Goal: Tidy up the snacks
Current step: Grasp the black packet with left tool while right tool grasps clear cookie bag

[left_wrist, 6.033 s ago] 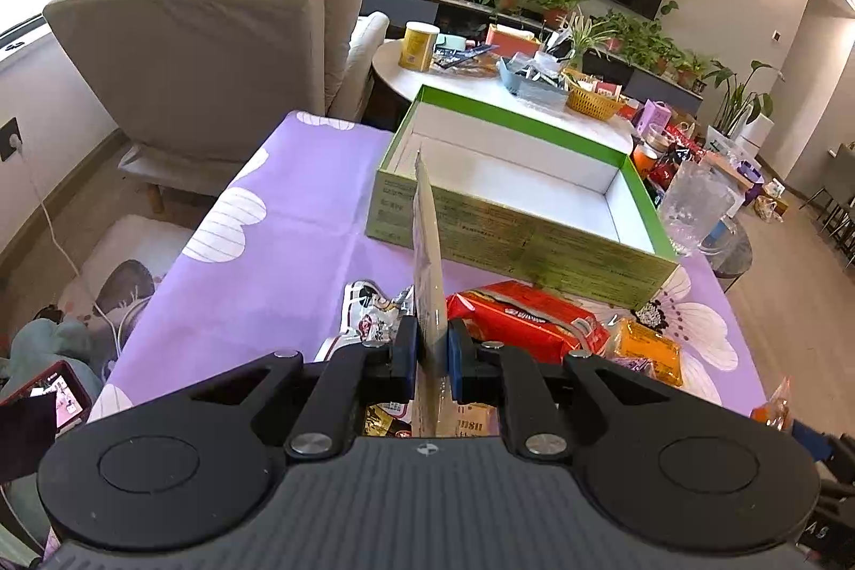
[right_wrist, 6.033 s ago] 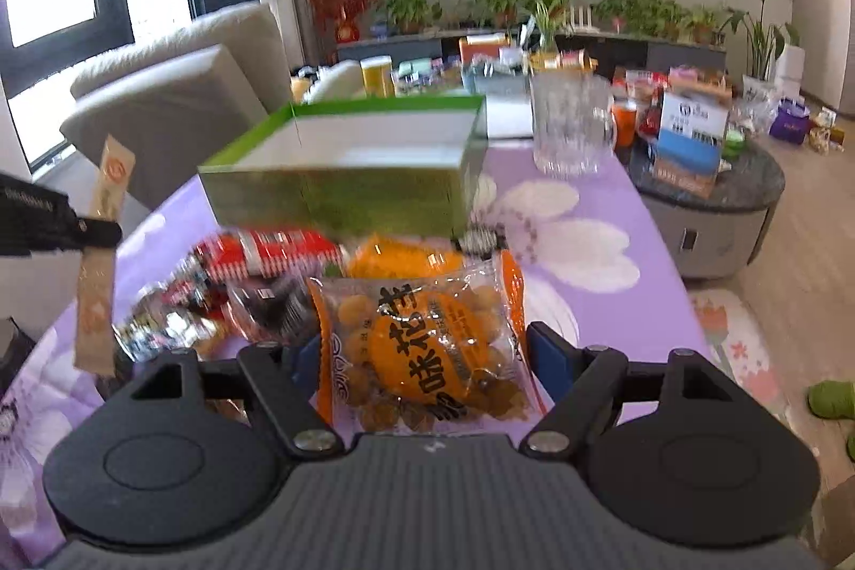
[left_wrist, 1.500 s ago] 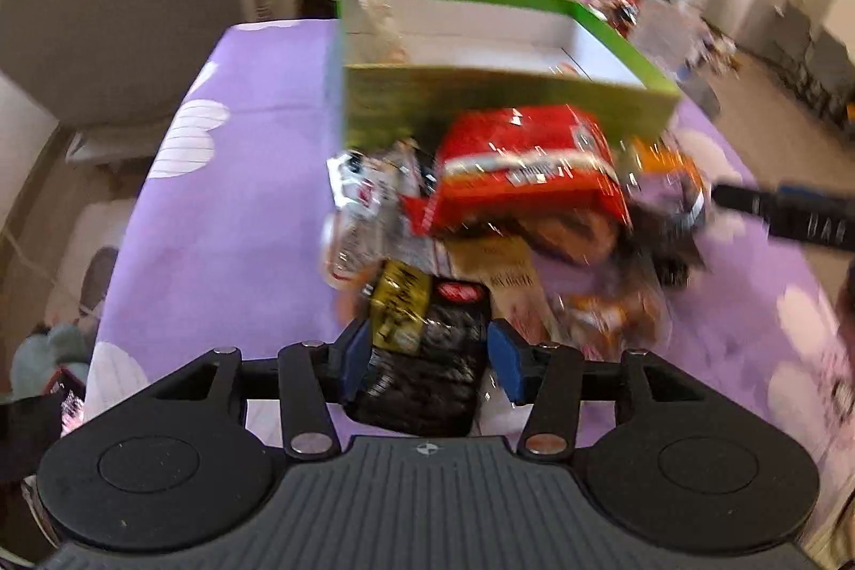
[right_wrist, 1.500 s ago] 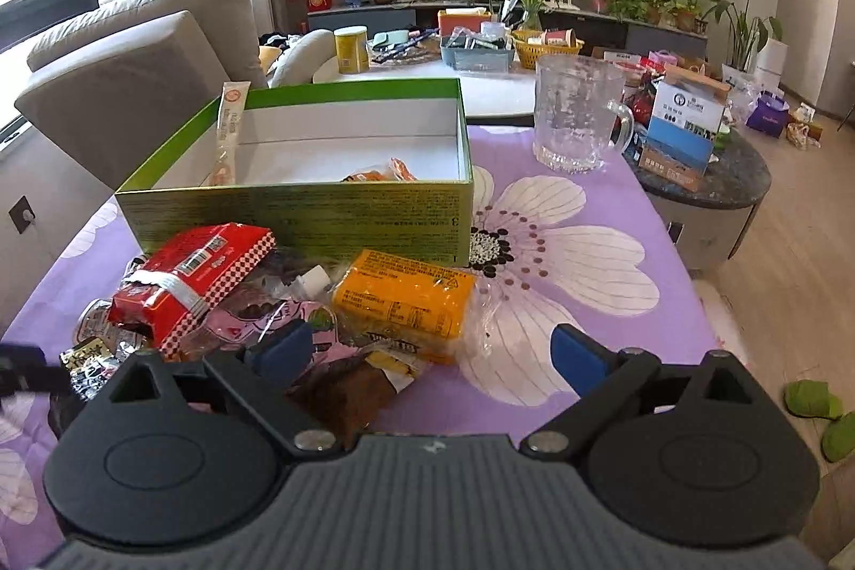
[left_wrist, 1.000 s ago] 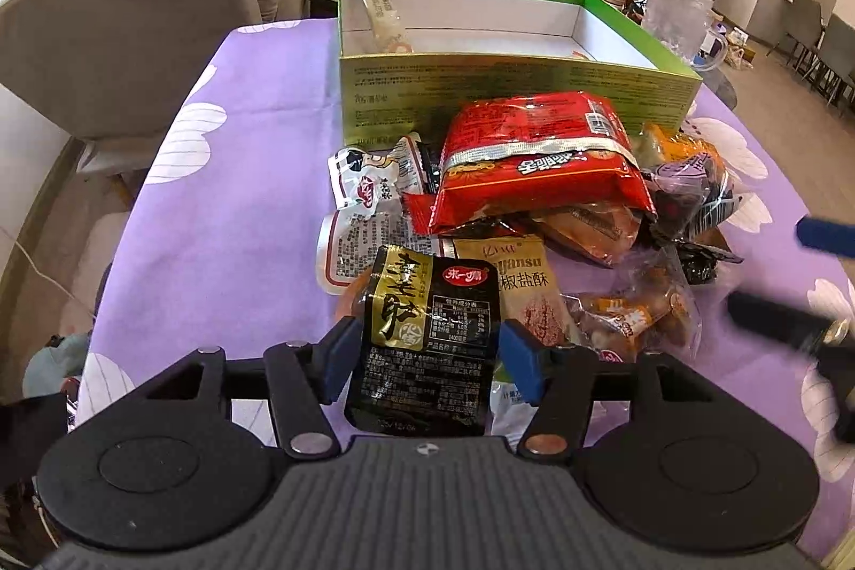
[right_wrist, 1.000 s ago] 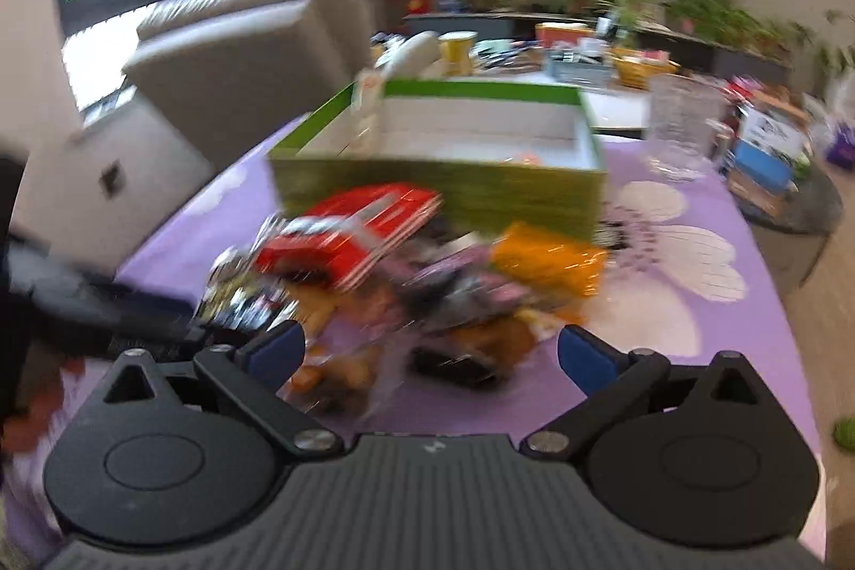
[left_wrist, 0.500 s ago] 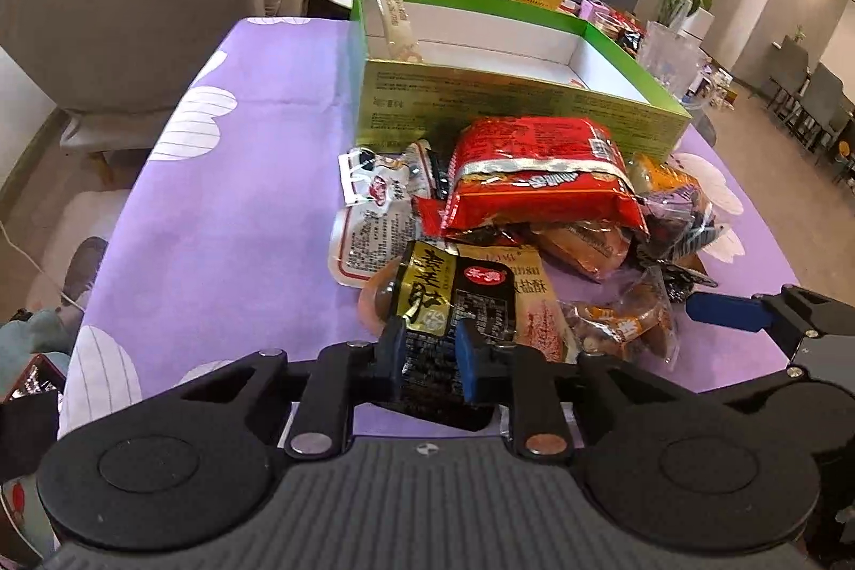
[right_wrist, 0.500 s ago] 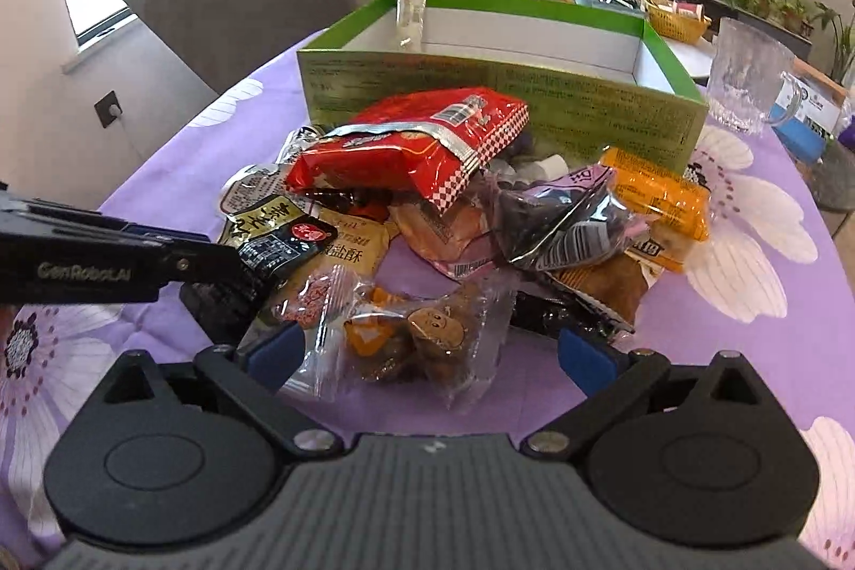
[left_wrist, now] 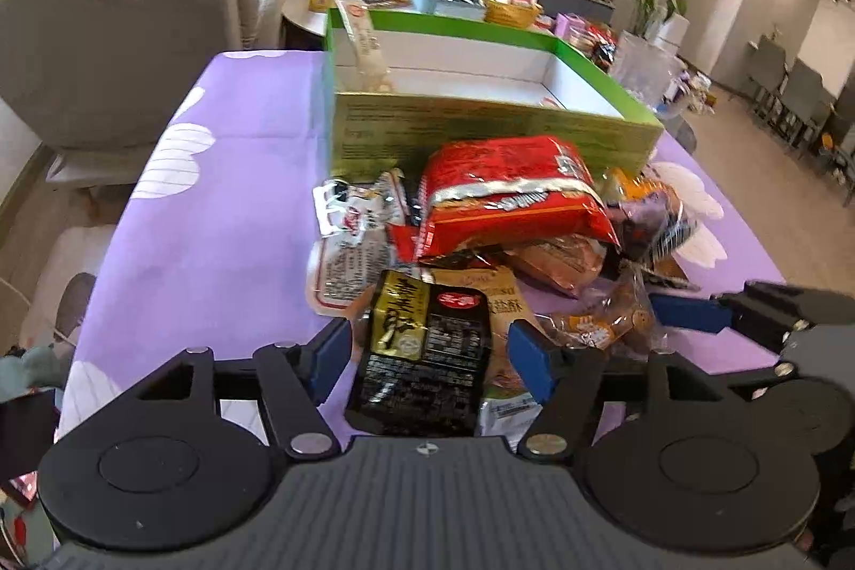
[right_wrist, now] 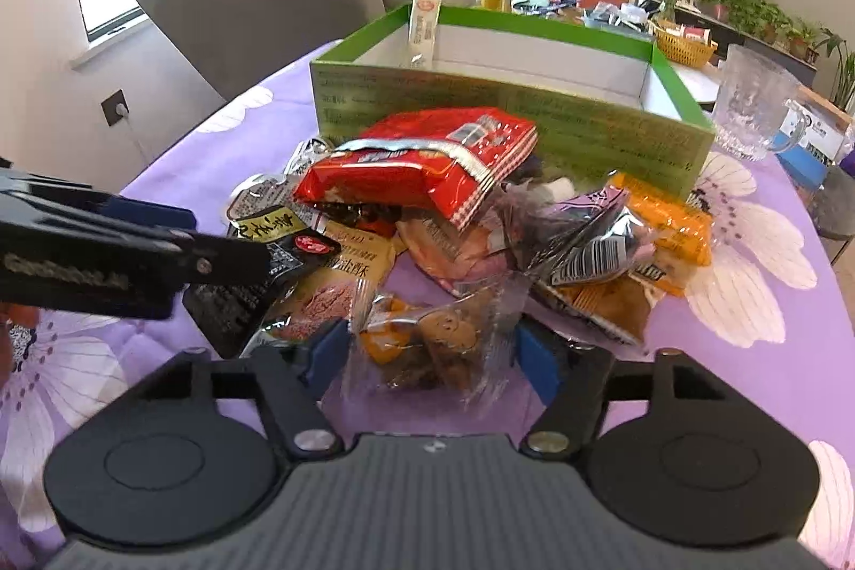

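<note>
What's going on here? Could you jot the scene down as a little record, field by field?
Setting: purple flowered tablecloth in a living room
Container: green box, open, one stick packet leaning inside
Pile: red packet on top, orange packet to its right
Left gripper: jaws opening, black packet between them, pads not pressing
Right gripper: open, astride a clear cookie bag
Nearby: glass mug

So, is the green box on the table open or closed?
Open. The green box has no lid, and its white inside shows, with a long sachet leaning in one corner.
</note>
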Demonstrator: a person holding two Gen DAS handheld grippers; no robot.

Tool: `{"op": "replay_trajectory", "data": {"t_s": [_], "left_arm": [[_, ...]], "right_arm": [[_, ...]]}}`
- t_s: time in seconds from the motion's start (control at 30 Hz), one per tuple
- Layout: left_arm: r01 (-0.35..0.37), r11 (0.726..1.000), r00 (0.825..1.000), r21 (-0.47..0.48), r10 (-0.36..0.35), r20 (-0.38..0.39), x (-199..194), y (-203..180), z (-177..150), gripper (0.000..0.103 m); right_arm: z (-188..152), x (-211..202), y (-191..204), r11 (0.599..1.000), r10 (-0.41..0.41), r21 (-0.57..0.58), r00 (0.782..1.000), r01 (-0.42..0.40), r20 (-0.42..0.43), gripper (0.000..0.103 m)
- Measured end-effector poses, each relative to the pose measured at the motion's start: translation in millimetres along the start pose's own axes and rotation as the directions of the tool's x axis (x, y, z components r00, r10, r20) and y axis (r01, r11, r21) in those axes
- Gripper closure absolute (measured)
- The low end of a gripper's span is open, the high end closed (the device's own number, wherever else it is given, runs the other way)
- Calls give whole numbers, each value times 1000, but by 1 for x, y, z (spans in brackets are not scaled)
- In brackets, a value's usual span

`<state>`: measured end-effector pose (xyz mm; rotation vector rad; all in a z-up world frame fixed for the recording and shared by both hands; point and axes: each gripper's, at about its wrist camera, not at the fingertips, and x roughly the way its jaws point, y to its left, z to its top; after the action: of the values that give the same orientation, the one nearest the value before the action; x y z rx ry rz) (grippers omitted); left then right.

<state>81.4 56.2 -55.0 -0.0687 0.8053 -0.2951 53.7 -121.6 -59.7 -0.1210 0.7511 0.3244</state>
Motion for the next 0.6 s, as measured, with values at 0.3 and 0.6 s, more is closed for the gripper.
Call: {"op": "replay_trajectory", "data": {"t_s": [0.3, 0.6], "left_arm": [[-16, 997, 999, 72, 18, -27, 19, -8, -2, 41], [48, 998, 998, 44, -50, 41, 7, 0, -3, 67]], "right_arm": [[-8, -15, -11, 1000, 15, 6, 1000, -15, 0, 38], [-8, -14, -12, 1000, 22, 5, 1000, -22, -5, 38]]}}
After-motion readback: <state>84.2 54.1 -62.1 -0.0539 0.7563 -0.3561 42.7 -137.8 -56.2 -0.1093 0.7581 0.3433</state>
